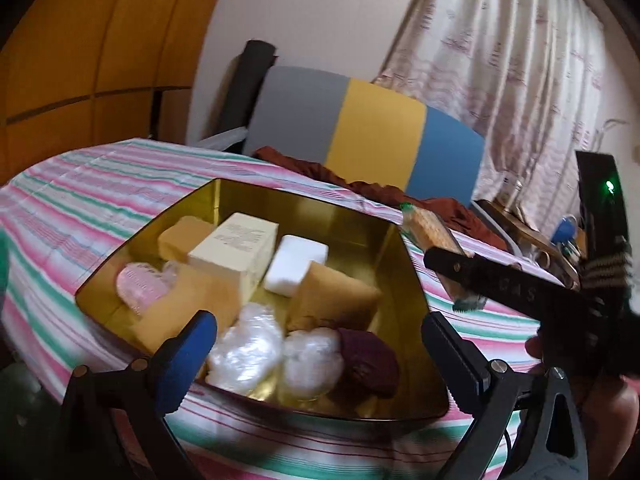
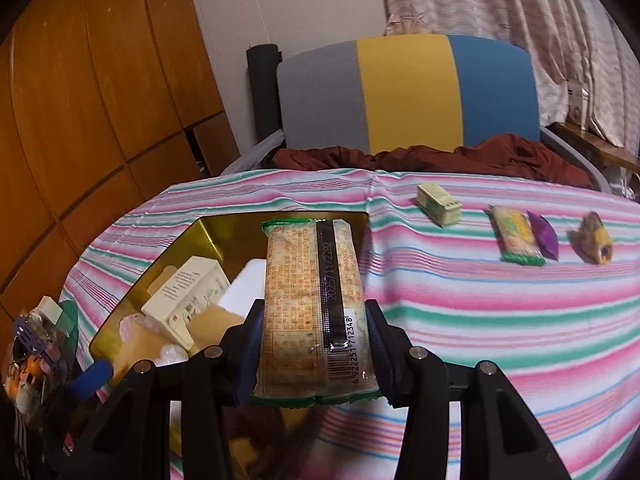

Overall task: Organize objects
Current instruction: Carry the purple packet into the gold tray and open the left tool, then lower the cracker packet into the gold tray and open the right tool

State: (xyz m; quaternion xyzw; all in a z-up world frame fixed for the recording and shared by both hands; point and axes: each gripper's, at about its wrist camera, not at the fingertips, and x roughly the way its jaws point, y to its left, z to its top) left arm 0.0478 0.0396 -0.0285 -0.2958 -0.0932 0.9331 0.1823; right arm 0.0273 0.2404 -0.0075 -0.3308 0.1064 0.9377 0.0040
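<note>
A gold tin (image 1: pixel 404 264) sits on the striped tablecloth and holds a cream box (image 1: pixel 236 248), a white block (image 1: pixel 294 262), tan sponge-like blocks, clear-wrapped white snacks (image 1: pixel 246 350) and a maroon snack (image 1: pixel 370 358). My left gripper (image 1: pixel 316 360) hangs wide open over the tin's near edge, with nothing pressed between its pads. My right gripper (image 2: pixel 314 350) is shut on a green-edged cracker packet (image 2: pixel 312 304), held above the tin (image 2: pixel 208 236). The left wrist view shows that packet (image 1: pixel 430 228) at the tin's right rim.
Loose on the cloth to the right lie a small cream box (image 2: pixel 438 204), another cracker packet (image 2: pixel 516 236), a purple snack (image 2: pixel 544 238) and a yellow-purple snack (image 2: pixel 596 242). A grey, yellow and blue chair (image 2: pixel 404 92) with a maroon cloth stands behind the table.
</note>
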